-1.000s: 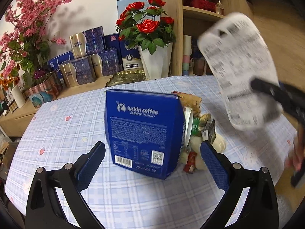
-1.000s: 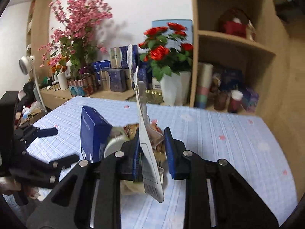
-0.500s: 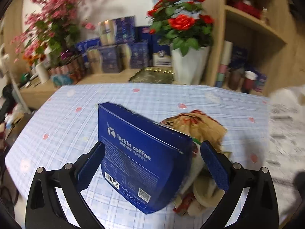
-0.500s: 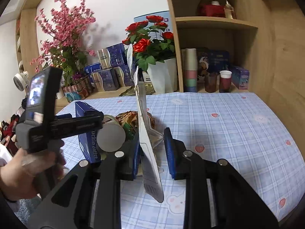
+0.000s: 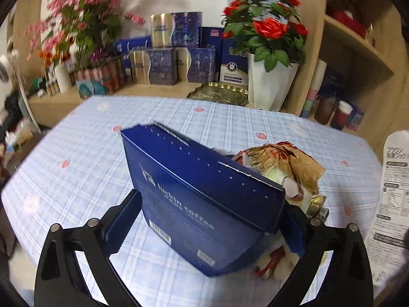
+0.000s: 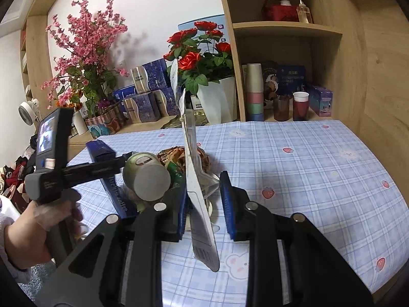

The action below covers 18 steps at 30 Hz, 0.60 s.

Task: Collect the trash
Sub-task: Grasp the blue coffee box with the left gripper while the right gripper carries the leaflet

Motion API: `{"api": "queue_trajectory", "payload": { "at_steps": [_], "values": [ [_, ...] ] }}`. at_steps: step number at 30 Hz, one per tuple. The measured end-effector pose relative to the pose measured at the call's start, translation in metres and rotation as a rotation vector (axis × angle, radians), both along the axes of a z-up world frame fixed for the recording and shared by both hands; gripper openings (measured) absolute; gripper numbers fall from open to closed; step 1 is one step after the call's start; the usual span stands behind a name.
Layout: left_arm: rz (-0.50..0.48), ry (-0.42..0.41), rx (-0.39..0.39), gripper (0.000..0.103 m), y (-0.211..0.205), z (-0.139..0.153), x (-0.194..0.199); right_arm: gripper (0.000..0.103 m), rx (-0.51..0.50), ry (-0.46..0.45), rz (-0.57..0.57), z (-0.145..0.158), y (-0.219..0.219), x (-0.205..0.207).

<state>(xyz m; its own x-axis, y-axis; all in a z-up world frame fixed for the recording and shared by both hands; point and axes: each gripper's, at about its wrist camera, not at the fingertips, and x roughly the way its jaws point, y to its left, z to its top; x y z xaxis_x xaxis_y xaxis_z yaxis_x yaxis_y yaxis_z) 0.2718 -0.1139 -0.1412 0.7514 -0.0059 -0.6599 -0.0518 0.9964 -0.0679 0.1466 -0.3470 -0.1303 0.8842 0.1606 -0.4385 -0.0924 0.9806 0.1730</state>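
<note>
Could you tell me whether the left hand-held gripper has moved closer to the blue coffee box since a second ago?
Yes. The left hand-held gripper now straddles the blue coffee box, its jaws closing; earlier they sat short of it.

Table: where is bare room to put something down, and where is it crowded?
The table is bare between the trash pile and the shelf unit, also on the right near edge. It is crowded around the blue coffee box, can and wrappers.
</note>
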Motion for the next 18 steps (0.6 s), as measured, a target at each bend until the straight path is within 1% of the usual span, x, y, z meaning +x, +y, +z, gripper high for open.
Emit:
{"api": "queue_trajectory", "payload": {
  "at_steps": [1,2,3,4,5,6,8,9,12,13,14,15,16,18],
  "values": [
    [0.008,0.005,-0.018,0.089,0.009,0.0,-0.003,0.027,-0.001,-0.001,0.002,0.0,0.002,-0.001],
    [0.014,0.01,-0.033,0.082,0.018,-0.001,-0.006,0.027,0.001,-0.002,0.005,0.001,0.003,-0.001],
    [0.014,0.017,-0.054,0.078,0.027,-0.002,-0.009,0.027,0.005,-0.002,0.008,0.001,0.005,-0.002],
    [0.014,0.024,-0.068,0.071,0.034,-0.004,-0.011,0.027,0.007,-0.003,0.011,0.001,0.005,-0.002],
    [0.018,0.039,-0.082,0.066,0.044,-0.007,-0.013,0.027,0.01,-0.002,0.016,0.001,0.008,-0.002],
    [0.022,0.054,-0.093,0.062,0.052,-0.011,-0.014,0.027,0.009,-0.002,0.018,0.001,0.009,-0.002],
    [0.034,0.075,-0.11,0.05,0.068,-0.019,-0.016,0.027,0.009,0.001,0.024,0.002,0.014,-0.003],
    [0.041,0.076,-0.114,0.047,0.074,-0.021,-0.017,0.027,0.01,0.003,0.026,0.002,0.015,-0.003],
    [0.053,0.06,-0.114,0.032,0.092,-0.022,-0.022,0.027,0.01,0.007,0.032,0.003,0.02,-0.003],
    [0.05,0.057,-0.108,0.021,0.097,-0.022,-0.024,0.027,0.012,0.008,0.033,0.003,0.021,-0.004],
    [0.042,0.059,-0.115,0.016,0.102,-0.021,-0.024,0.027,0.015,0.01,0.035,0.003,0.023,-0.005],
    [0.014,0.06,-0.15,0.015,0.109,-0.021,-0.026,0.027,0.019,0.011,0.037,0.003,0.024,-0.005],
    [0.002,0.059,-0.145,0.015,0.113,-0.021,-0.029,0.027,0.022,0.013,0.039,0.004,0.026,-0.007],
    [-0.013,0.036,-0.109,0.015,0.118,-0.017,-0.037,0.027,0.023,0.014,0.044,0.004,0.029,-0.009]
  ]
}}
